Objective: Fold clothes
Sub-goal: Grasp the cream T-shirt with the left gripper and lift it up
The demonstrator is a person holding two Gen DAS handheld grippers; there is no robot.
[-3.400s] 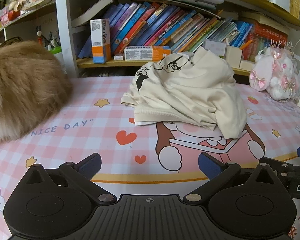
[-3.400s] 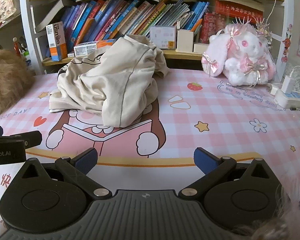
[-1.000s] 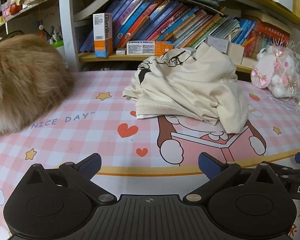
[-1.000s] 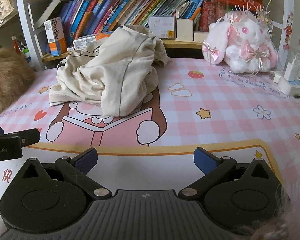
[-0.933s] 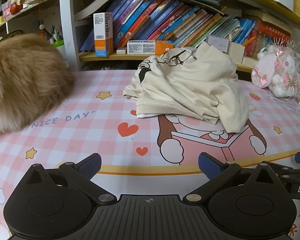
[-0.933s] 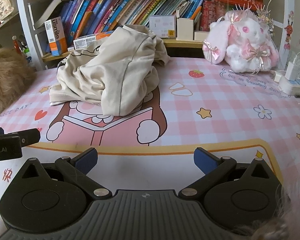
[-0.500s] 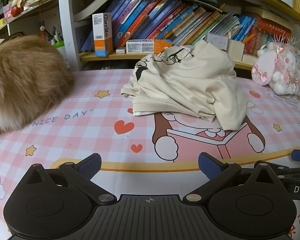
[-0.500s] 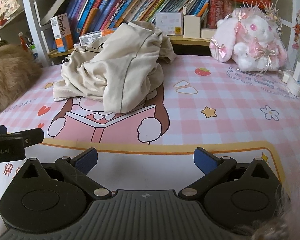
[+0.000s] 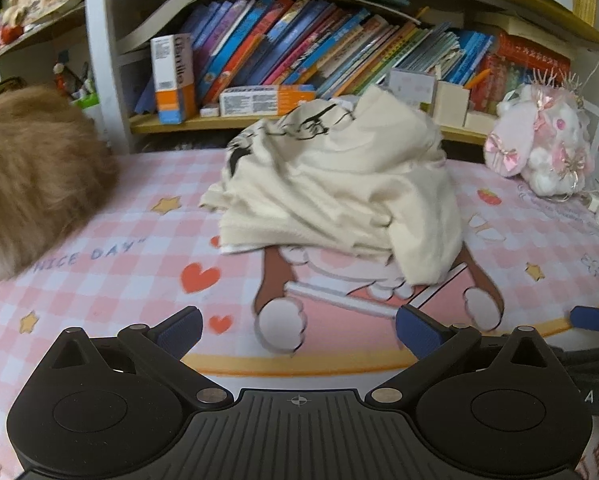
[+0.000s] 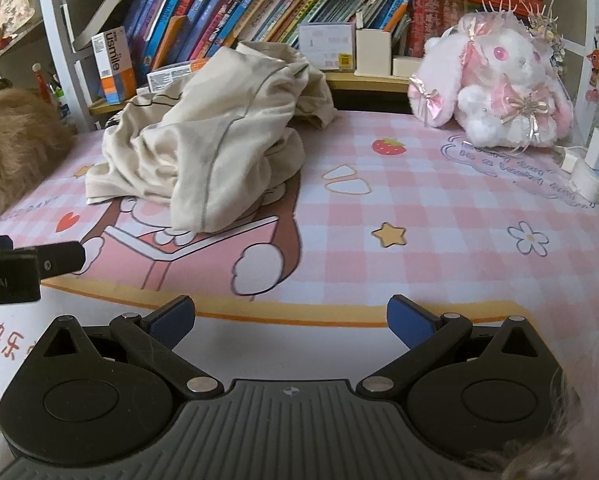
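Only the right wrist view shows the white charger [image 10: 597,150] — beside the plush rabbit [image 10: 495,84].

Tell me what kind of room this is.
Probably a child's bedroom or study corner: a bookshelf packed with colourful books, a pink plush rabbit, and a pink cartoon desk mat under the crumpled cream shirt.

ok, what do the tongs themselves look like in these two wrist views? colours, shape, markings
Both match. The left tongs and right tongs each have a matte black ribbed body with a small crosshair mark, two round black housings, silver pivot screws and angled black arms tipped with dark blue textured pads. Each also shows side-on in the other's view as a black block with partly cut-off white lettering. No cables or sleeves visible.
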